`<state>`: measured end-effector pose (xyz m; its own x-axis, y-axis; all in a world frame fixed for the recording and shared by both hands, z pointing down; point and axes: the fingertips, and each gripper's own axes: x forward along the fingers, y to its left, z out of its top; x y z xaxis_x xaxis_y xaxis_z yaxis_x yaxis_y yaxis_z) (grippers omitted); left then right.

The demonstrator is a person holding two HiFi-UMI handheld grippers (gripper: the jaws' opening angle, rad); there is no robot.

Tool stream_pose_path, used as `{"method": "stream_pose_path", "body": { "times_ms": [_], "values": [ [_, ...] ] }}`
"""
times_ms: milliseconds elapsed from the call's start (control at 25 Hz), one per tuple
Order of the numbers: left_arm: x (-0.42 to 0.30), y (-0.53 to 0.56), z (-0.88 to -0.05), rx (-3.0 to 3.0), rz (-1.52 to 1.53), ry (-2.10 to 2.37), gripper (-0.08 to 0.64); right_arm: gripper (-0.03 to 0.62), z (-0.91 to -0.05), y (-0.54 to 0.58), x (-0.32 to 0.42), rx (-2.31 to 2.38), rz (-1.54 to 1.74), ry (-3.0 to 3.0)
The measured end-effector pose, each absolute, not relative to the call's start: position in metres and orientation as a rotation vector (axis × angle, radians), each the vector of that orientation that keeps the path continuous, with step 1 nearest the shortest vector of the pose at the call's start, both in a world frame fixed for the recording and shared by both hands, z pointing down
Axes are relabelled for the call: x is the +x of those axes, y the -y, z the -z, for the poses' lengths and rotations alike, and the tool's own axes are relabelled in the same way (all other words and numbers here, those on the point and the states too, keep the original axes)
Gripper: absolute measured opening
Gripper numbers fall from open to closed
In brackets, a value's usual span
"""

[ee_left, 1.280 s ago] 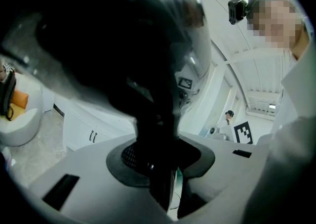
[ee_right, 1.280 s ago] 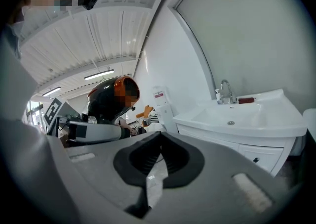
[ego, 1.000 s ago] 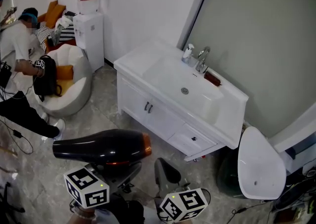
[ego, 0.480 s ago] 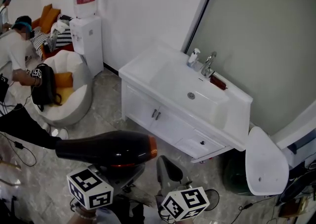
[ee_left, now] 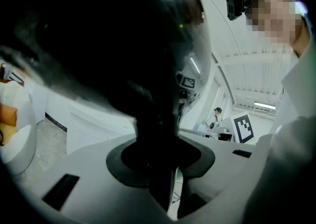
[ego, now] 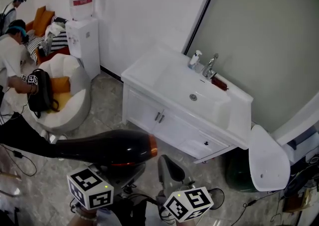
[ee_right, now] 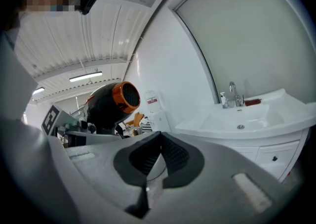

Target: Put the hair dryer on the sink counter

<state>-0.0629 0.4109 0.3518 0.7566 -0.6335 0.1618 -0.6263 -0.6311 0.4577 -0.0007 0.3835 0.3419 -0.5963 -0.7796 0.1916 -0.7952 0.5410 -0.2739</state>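
A black hair dryer (ego: 102, 147) with an orange ring at its mouth lies level in the air, low in the head view. Its handle runs down into my left gripper (ego: 119, 172), which is shut on it. In the left gripper view the dryer's dark body (ee_left: 123, 35) fills the upper picture and its handle stands between the jaws of that gripper (ee_left: 158, 154). My right gripper (ego: 169, 170) is beside it, shut and empty (ee_right: 159, 154). The white sink counter (ego: 144, 68) stands ahead, well beyond both grippers, and the right gripper view shows it too (ee_right: 276, 102).
On the counter's back edge are a faucet (ego: 209, 65), a small pump bottle (ego: 195, 59) and a dark red item (ego: 219, 83). A white oval panel (ego: 269, 159) leans right of the cabinet. At the left are a water dispenser (ego: 82, 25), a white round chair (ego: 75, 95) and a person (ego: 12, 55).
The head view has shifted a little: the sink counter sits slightly further right and lower, the water dispenser further left. The dryer stays gripped in the left gripper; the right stays shut.
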Motion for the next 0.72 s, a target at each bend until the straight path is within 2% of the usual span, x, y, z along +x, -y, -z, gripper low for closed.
{"method": "stream_pose_path", "body": {
  "times_ms": [320, 560, 720],
  "values": [
    [-0.077, -0.412, -0.356, 2.448, 0.027, 0.902, 0.130, -0.002, -0.331, -0.387, -0.021, 1.412, -0.283, 2.655],
    [-0.081, -0.399, -0.354, 2.439, 0.030, 0.905, 0.130, -0.002, -0.337, -0.373, -0.015, 1.442, -0.501, 2.690],
    [-0.084, -0.386, -0.352, 2.438, 0.022, 0.909, 0.130, -0.002, -0.337, -0.354, -0.012, 1.458, -0.519, 2.679]
  ]
}}
